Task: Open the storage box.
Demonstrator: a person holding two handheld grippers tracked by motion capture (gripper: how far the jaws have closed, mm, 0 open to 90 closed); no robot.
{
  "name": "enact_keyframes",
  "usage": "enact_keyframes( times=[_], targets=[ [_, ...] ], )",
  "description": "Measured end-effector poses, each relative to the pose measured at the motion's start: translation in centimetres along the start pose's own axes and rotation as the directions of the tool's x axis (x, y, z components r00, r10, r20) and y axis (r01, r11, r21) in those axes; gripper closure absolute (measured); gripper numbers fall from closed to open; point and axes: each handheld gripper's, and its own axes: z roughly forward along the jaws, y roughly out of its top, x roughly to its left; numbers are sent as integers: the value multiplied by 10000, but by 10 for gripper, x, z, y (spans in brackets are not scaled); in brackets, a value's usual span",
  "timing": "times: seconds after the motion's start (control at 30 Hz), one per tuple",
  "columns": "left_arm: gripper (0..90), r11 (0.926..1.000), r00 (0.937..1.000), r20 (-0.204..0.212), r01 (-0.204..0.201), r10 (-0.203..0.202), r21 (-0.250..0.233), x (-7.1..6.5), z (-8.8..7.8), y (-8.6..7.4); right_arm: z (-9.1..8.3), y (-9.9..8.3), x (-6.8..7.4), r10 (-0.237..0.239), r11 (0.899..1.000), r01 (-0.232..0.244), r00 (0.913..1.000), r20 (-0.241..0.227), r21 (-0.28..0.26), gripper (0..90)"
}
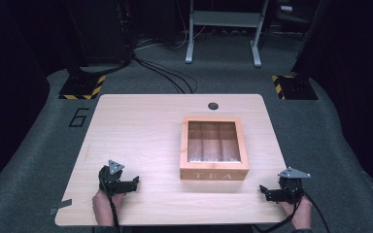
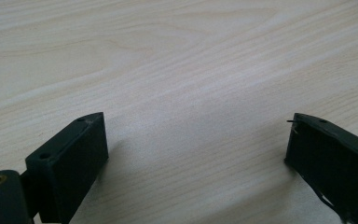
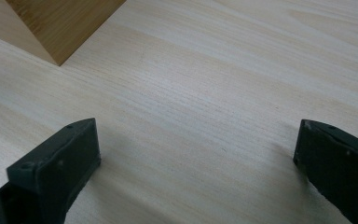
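Note:
A wooden tea box (image 1: pixel 213 148) with a glass lid and the word TEA on its front stands closed on the table, right of centre. My left gripper (image 1: pixel 135 183) rests near the front left of the table, held by a hand, well left of the box. In the left gripper view my left gripper (image 2: pixel 196 140) is open, with bare wood between its jaws. My right gripper (image 1: pixel 263 191) lies near the front right corner, just right of the box's front. In the right gripper view my right gripper (image 3: pixel 196 142) is open over bare wood, and a corner of the tea box (image 3: pixel 60 23) shows at the upper left.
The light wooden table (image 1: pixel 141 126) has a round dark cable hole (image 1: pixel 213 106) at its far edge. Beyond it are grey carpet, black cables (image 1: pixel 170 73), a grey metal stand (image 1: pixel 223 29) and two hazard-striped bases (image 1: pixel 82 87). A "6" (image 1: pixel 79 117) is marked on the floor at left.

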Motion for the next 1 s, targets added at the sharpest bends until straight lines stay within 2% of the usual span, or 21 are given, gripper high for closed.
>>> enact_keyframes(
  times=[0.37, 0.63, 0.73, 1.0],
  targets=[
    [53, 10000, 10000, -1, 1, -1, -2, 0, 0, 0, 0, 0, 0, 25, 10000, -26, 10000, 34, 76, 0],
    [53, 10000, 10000, -2, 2, -2, -3, 0, 0, 0, -2, 4, 0, 118, 9998, -114, 9996, -258, 143, 0],
    [53, 10000, 10000, 2, 3, -3, -2, 0, 0, 0, -9, 10, 4, 183, 9998, -187, 9987, -466, -83, 0],
    [53, 10000, 10000, 2, 5, -5, -1, 0, 0, 0, -23, 32, 27, -449, 9973, 372, 9911, -1252, -632, 0]
  ],
)
